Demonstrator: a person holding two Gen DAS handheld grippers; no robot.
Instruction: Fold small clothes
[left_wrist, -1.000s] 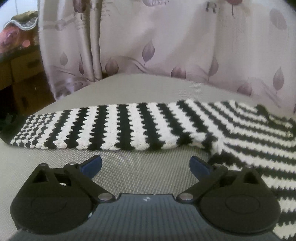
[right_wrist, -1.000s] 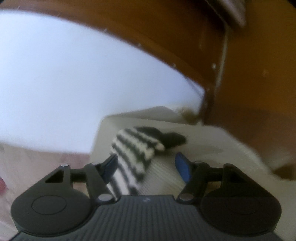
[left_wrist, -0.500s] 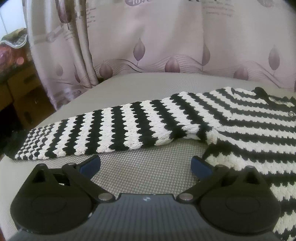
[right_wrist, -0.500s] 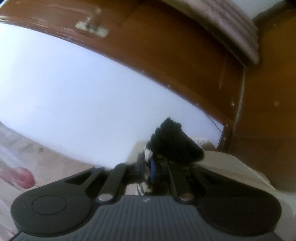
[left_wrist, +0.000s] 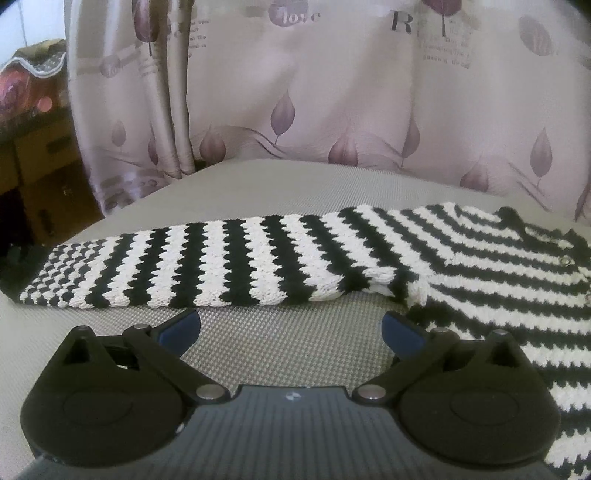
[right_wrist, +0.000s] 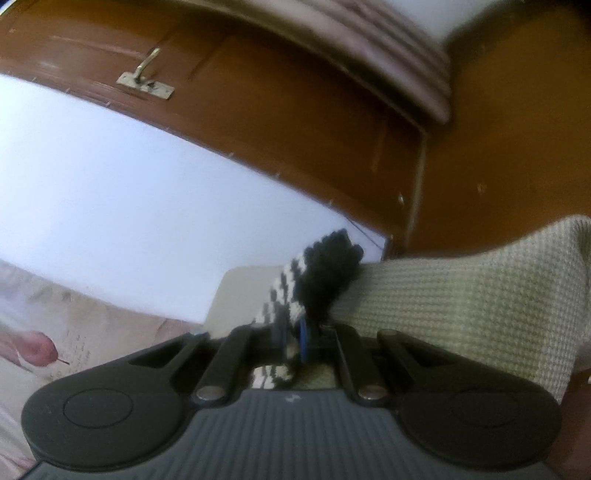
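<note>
While the right gripper has its fingers pinched tight on the black cuff of 1 sleeve of the striped sweater, the fold looks like it is just starting. Sweater lies flat on the grey textured counter; the other sleeve stretches out straight toward the left edge of the left wrist view, cuff end at the far left.

Left gripper hangs low over bare surface just in front of that sleeve, fingers spread wide, nothing between them, not touching the knit.

Judgement on doing the step well:
- Carry the pinched cuff across the body in a low arc, so the sleeve lays over flat and does not drag the torso with it.
- Knit is loose and stretchy, so pull gently; a hard tug probably skews the stripes and bunches the shoulder.
- Use the stripes as the alignment check: sleeve stripes should end up square to the body stripes.
- Left gripper is free, so it could pin the body near the armpit as an anchor, or take the other cuff for the mirror fold.
- Release only once the cuff rests on the fabric, not above it.

Right wrist view is blurred and shows only the cuff tip, so I cannot tell how much sleeve is off the surface.
</note>
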